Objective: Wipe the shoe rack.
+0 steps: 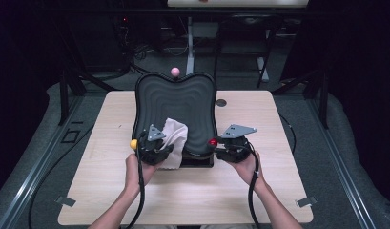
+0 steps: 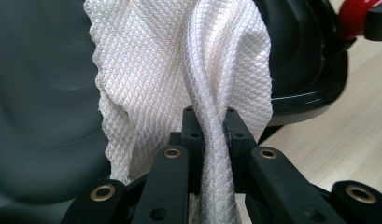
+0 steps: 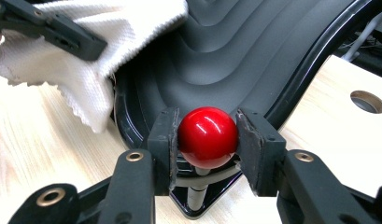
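Left gripper view shows the left gripper (image 2: 212,126) clenched on a gathered fold of the white cloth (image 2: 179,74), the fabric pinched tight between its two black jaws and fanning out above them over the dark tray (image 2: 39,116). From the high view this gripper (image 1: 160,145) sits at the tray's near left corner, with a yellow knob (image 1: 134,144) just to its left, and the cloth (image 1: 176,136) lies partly on the ribbed surface and partly hanging over the near rim.

Right gripper view has the right gripper (image 3: 207,135) grasping the red ball knob (image 3: 208,136), both pads pressed against its sides; the knob stands on a short stem at the tray's near edge. In the high view that gripper (image 1: 220,145) is at the tray's near right corner, holding the same red knob (image 1: 212,142).

Around them, the black tray (image 1: 183,95) has a wavy, stepped surface and rests on a pale wooden table (image 1: 259,191). A pink knob (image 1: 175,71) stands at the tray's far edge. A round hole (image 1: 221,102) in the tabletop lies just right of the tray. The person's forearms enter from the near side.
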`<move>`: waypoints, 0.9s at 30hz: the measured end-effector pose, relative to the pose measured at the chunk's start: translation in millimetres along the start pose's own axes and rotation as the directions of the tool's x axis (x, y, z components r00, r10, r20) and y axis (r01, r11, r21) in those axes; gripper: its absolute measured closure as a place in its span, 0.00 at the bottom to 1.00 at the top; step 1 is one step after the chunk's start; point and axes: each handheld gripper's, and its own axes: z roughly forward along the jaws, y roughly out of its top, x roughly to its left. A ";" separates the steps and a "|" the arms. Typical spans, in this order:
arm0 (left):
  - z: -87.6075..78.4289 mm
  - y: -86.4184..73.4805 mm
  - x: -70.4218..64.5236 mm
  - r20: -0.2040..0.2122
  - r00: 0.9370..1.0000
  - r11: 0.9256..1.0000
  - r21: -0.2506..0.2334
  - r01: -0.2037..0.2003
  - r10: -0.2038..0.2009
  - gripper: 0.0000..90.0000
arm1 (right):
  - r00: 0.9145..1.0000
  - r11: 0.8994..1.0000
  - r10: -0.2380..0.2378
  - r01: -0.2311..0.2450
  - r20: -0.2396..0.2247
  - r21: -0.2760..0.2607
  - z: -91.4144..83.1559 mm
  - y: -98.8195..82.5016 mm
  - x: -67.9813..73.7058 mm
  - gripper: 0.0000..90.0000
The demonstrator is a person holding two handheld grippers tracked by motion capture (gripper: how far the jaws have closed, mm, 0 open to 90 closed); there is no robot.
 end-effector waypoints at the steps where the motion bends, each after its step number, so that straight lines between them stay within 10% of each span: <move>1: 1.9 0.6 -2.0 0.006 1.000 1.000 0.000 -0.003 0.003 0.91 | 1.000 1.000 0.000 0.000 0.000 -0.001 0.0 0.0 0.0 0.67; 27: 30.2 28.5 -54.8 0.135 0.988 0.997 -0.004 -0.077 0.077 0.90 | 1.000 1.000 0.003 -0.003 0.000 -0.006 0.4 -0.4 0.3 0.67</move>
